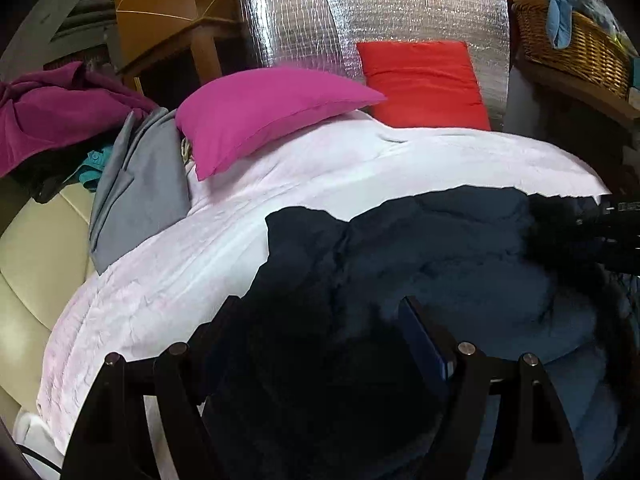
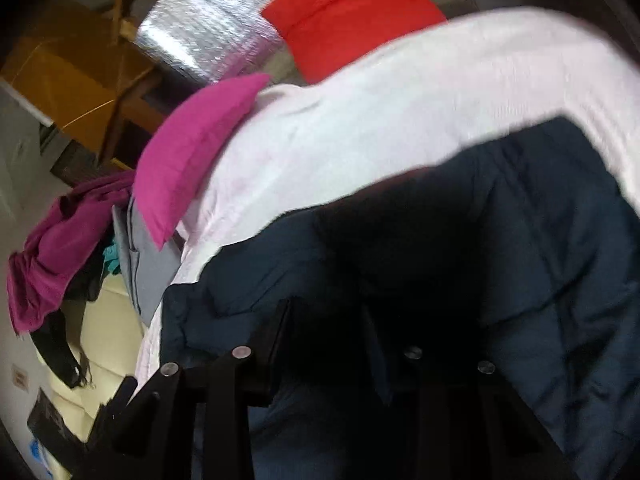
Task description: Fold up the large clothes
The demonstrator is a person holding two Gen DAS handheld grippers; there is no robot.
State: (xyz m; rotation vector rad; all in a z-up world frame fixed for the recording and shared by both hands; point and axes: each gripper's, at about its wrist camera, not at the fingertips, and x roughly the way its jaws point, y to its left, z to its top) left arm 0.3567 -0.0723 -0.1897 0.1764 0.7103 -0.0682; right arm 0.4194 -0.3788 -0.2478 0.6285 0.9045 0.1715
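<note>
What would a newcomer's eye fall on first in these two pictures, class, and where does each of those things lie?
Most likely the bright cushions: a magenta pillow at the head of the bed and a red pillow leaning against the silver foil panel behind it. Next, the dark navy puffer jacket sprawled over the pale pink bedspread, right in front of both grippers.

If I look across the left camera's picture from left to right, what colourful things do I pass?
Purple cloth → grey cloth → pink pillow → red pillow → wicker basket.
</note>
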